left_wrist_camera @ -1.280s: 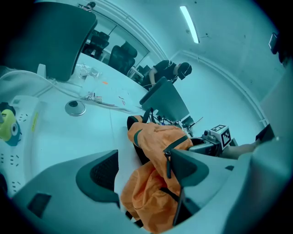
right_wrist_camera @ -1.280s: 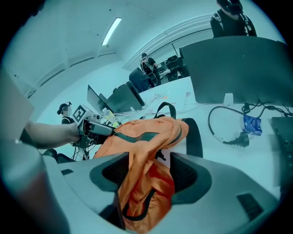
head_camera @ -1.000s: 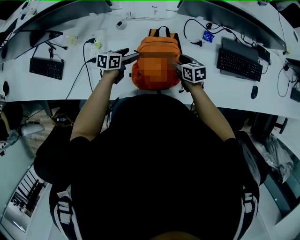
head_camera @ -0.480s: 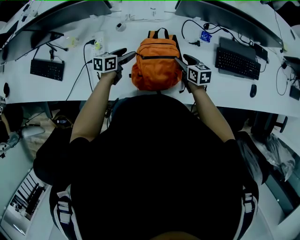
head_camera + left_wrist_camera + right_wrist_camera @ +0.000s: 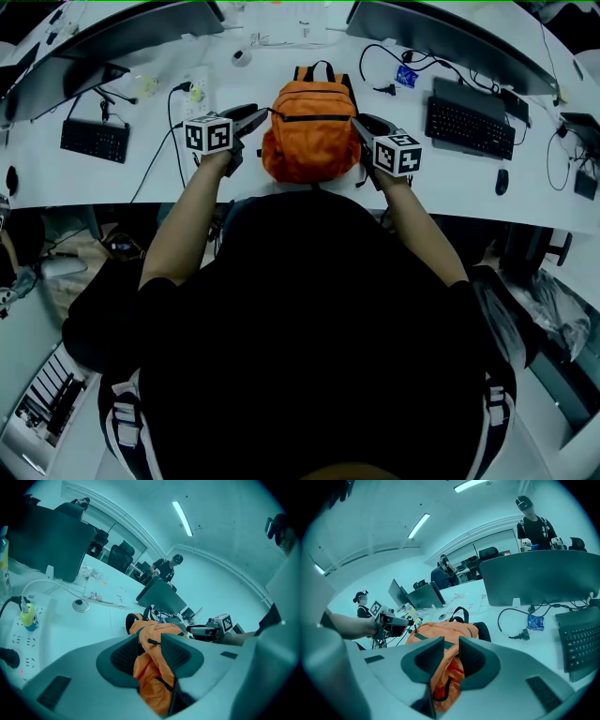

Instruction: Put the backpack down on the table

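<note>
An orange backpack [image 5: 309, 131] with black straps stands on the white table [image 5: 141, 183] right in front of me. My left gripper [image 5: 262, 114] is at its left side and my right gripper [image 5: 358, 124] at its right side. The left gripper view has orange fabric [image 5: 157, 679] bunched between the two dark pads of the left gripper [image 5: 152, 641]. In the right gripper view, the right gripper [image 5: 451, 648] likewise pinches a fold of the backpack [image 5: 445, 632]. Both pairs of jaws have just been closing, with backpack fabric between them.
Black keyboards lie at the left [image 5: 94, 139] and right [image 5: 469, 127], with monitors [image 5: 112, 37] [image 5: 450, 33] behind them. A power strip [image 5: 195, 89], cables [image 5: 389, 56] and a mouse [image 5: 501, 182] sit on the table. The table's front edge runs just below the backpack.
Both grippers' jaws have narrowed onto the backpack's sides. The two hands have risen slightly and the backpack's top has shifted a little away from me.
</note>
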